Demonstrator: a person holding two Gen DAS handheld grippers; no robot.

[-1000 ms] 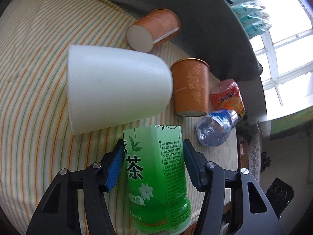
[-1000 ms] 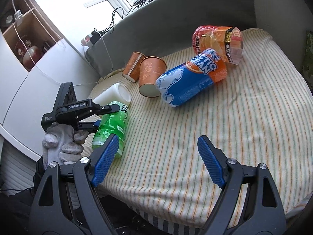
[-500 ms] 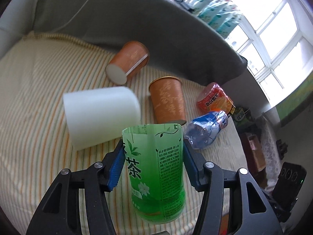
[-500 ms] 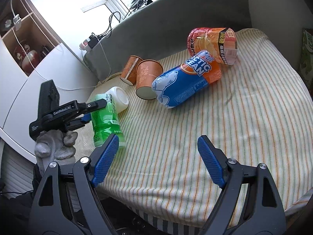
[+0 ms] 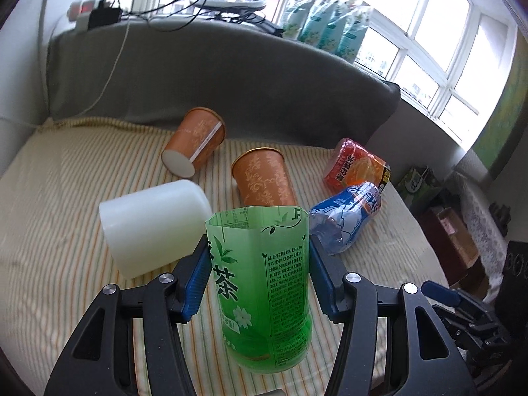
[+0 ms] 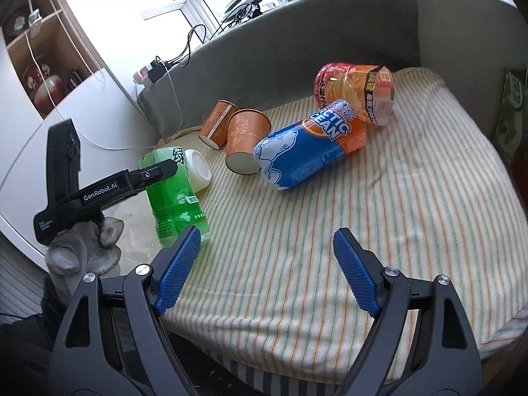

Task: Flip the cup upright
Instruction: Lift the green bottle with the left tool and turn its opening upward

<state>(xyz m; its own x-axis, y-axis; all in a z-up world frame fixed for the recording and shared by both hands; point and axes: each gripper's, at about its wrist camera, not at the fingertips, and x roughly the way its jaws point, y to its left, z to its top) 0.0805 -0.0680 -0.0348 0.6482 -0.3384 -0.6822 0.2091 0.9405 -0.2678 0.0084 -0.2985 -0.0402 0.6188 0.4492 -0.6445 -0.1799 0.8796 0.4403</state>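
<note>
My left gripper (image 5: 259, 280) is shut on a green tea cup cut from a bottle (image 5: 260, 283). The cup stands nearly upright, open end up, its base on the striped cushion (image 5: 49, 214). In the right wrist view the green cup (image 6: 173, 191) is at the left edge, held by the left gripper (image 6: 155, 173). My right gripper (image 6: 264, 274) is open and empty above the cushion's front edge (image 6: 330, 346).
A white cup (image 5: 155, 224) lies on its side beside the green cup. Two orange paper cups (image 5: 194, 142) (image 5: 262, 178), a blue bottle-cup (image 6: 310, 145) and a red-orange one (image 6: 356, 92) also lie tipped. A grey backrest (image 5: 231, 76) stands behind.
My left gripper has swung the green cup from lying flat to nearly upright. The right gripper has stayed open and has hardly moved.
</note>
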